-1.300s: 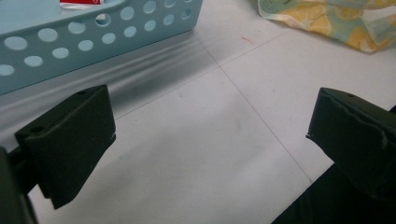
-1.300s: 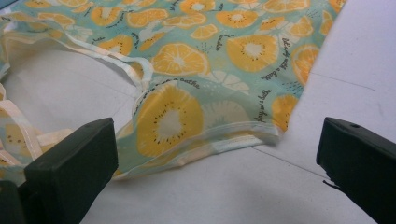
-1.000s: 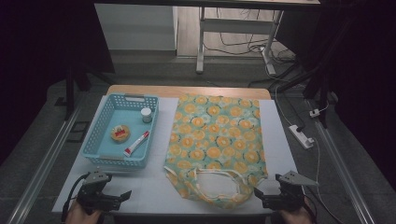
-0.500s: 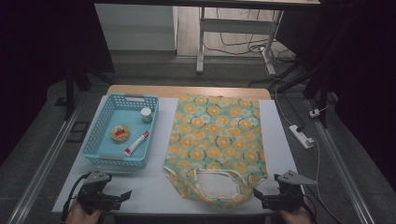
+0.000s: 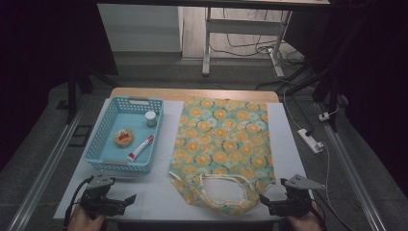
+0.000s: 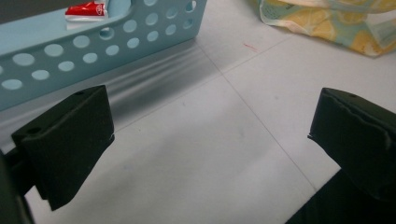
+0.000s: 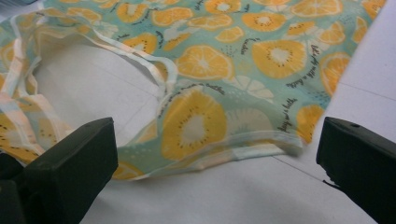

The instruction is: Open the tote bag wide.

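A teal cloth bag (image 5: pixel 222 144) printed with orange slices lies flat on the white table (image 5: pixel 154 197), its handles (image 5: pixel 222 192) toward me. A light blue basket (image 5: pixel 103 139) at the left holds a red and white tube (image 5: pixel 141 147), a small white jar (image 5: pixel 150 118) and a round orange item (image 5: pixel 124 137). My left gripper (image 5: pixel 131 198) rests open near the front edge, below the basket (image 6: pixel 93 46). At the bag's front right corner my right gripper (image 5: pixel 262 200) stands open, the bag's hem (image 7: pixel 210 156) just beyond its jaws.
A white power strip (image 5: pixel 310 140) with its cable lies on the floor right of the table. A metal rail (image 5: pixel 43 168) runs along the table's left side. Desk legs and cables stand beyond the far edge.
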Tool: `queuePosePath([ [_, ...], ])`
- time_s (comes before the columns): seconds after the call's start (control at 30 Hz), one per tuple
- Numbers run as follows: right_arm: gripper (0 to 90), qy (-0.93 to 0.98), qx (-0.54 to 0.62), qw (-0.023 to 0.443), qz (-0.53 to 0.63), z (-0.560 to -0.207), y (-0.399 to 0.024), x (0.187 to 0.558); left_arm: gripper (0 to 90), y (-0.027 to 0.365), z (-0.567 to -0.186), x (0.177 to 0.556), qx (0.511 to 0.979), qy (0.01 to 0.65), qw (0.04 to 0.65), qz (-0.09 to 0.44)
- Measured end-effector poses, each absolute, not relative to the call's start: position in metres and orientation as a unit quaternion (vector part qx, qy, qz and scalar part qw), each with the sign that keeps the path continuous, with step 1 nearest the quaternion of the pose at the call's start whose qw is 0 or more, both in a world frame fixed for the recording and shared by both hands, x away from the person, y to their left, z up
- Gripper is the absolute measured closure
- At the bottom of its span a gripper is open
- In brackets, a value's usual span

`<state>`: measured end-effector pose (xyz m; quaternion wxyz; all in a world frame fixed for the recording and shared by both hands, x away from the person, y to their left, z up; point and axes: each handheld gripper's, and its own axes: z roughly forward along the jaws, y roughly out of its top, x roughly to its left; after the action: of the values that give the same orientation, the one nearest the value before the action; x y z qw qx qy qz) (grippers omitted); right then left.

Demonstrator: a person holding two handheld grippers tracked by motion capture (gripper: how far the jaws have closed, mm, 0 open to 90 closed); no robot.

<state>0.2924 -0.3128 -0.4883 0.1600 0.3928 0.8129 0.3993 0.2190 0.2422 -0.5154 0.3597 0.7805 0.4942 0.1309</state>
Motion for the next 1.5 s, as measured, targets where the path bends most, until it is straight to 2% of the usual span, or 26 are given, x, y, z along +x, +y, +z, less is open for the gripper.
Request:
queuePosePath([
  [0.5,0.0,0.821,0.364,0.161,0.409,-0.477,-0.307,0.293,0.1,0.24,-0.52,0.223,0.788,0.5,0.34,0.118],
  [1.5,0.0,0.868,0.285,0.089,0.398,-0.469,-0.237,0.294,0.4,0.239,-0.521,0.223,0.791,0.494,0.343,0.116],
])
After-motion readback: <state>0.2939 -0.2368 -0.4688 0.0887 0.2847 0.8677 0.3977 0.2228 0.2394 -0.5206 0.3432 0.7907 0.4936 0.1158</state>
